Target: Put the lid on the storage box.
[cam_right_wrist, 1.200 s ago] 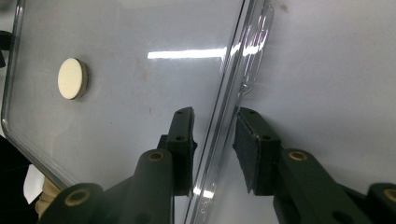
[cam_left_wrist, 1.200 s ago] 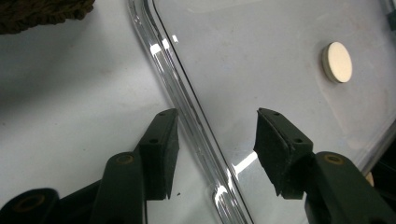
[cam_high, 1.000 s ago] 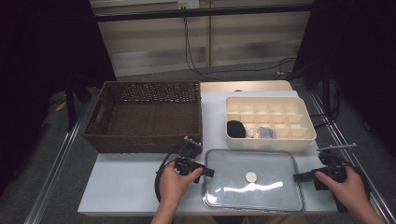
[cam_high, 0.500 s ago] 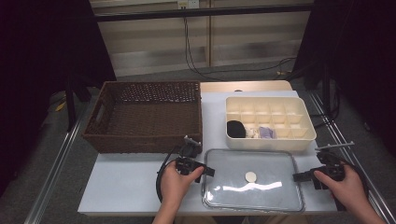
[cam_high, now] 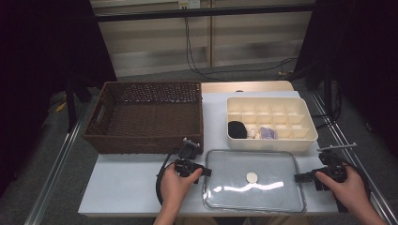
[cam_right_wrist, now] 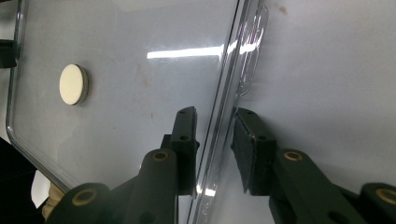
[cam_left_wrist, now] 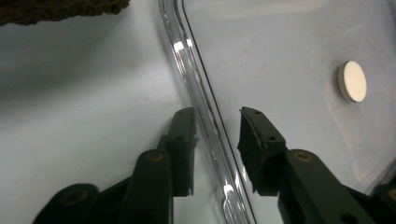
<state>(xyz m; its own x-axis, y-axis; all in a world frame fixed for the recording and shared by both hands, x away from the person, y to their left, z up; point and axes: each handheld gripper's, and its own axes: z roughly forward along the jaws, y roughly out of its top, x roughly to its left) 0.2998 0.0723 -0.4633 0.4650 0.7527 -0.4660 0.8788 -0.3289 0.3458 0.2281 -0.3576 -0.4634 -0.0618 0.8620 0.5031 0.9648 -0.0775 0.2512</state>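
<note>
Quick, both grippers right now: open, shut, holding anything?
Left gripper: jaws just been closing around the clear lid's left rim; a gap shows, no grip yet.
Right gripper: jaws astride the lid's right rim; contact cannot be told.

The small things (cam_high: 261,133) in the divided tray (cam_high: 309,132) are too small to identify.

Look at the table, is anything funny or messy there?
Nothing is spilled or broken. The clear lid lies flat on the table, off its cream box, whose near cells hold a few small things. The basket sits straight. Both grippers, left and right, straddle the lid's edges.
</note>
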